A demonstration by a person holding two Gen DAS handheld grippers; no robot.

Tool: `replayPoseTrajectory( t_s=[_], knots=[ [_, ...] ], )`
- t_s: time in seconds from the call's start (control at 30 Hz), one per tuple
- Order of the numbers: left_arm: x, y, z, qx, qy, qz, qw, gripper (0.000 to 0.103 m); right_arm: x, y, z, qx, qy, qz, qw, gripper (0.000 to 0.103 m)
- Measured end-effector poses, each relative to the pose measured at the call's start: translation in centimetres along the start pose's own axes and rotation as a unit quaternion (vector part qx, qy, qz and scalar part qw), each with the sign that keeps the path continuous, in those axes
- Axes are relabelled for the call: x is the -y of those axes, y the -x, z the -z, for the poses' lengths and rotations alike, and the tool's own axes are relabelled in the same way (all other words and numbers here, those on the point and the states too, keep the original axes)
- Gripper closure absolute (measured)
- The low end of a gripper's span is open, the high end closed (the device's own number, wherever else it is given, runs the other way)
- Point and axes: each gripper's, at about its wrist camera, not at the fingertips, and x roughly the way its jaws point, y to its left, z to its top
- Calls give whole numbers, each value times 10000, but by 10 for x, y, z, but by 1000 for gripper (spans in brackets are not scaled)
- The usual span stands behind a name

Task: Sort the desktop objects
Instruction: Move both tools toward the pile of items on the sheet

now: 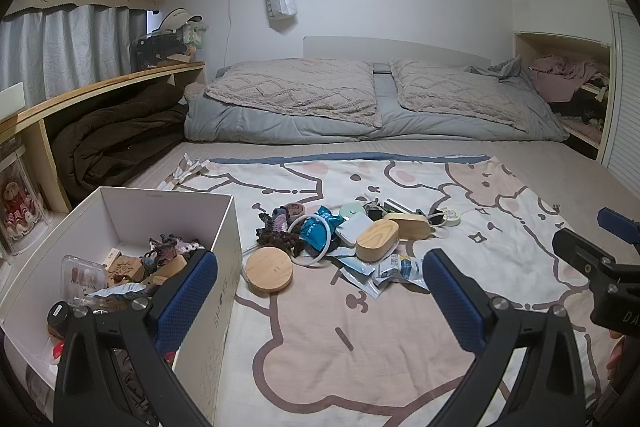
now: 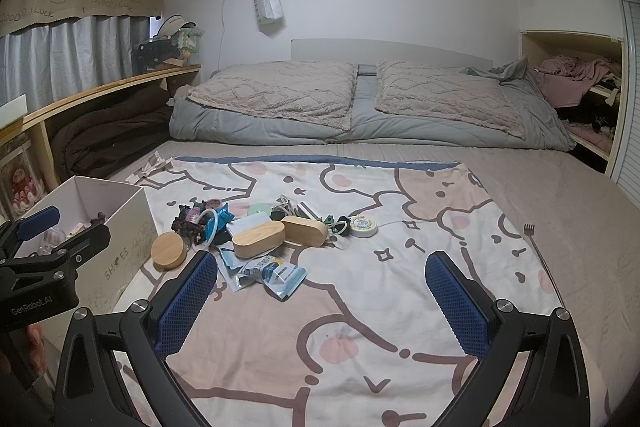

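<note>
Both blue-padded handheld units, left gripper (image 1: 320,291) and right gripper (image 2: 322,287), gape wide and empty, poised short of the pile of wooden lidded cases, packets and cords (image 1: 360,239) at twelve o'clock, white cardboard box (image 1: 224,227) at nine o'clock apparently for sorted items.

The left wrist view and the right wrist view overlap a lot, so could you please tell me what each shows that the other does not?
Only the left wrist view looks into the white box, showing a clear nail case and crocheted pieces inside. Only the right wrist view shows the small fork-ended stick on the blanket's right edge. Both show the round wooden lid, two oval wooden boxes, foil packets and both grippers, left gripper and right gripper, open and empty.
</note>
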Motion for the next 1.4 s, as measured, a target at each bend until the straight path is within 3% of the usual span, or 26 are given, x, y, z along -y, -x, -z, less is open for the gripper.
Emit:
replayPoseTrajectory(
  t_s=[0.6,0.97,1.4],
  knots=[
    [-2,1,3,-54,-20,4,10000,0,-1,-9,9,-92,-23,-108,9999,0],
    [7,-20,16,-308,-158,-29,9994,0,5,-40,21,-652,-187,-369,9970,0],
    [23,-44,38,-731,-510,-28,9960,0,11,-77,38,-1181,-130,-154,9928,0]
  ],
)
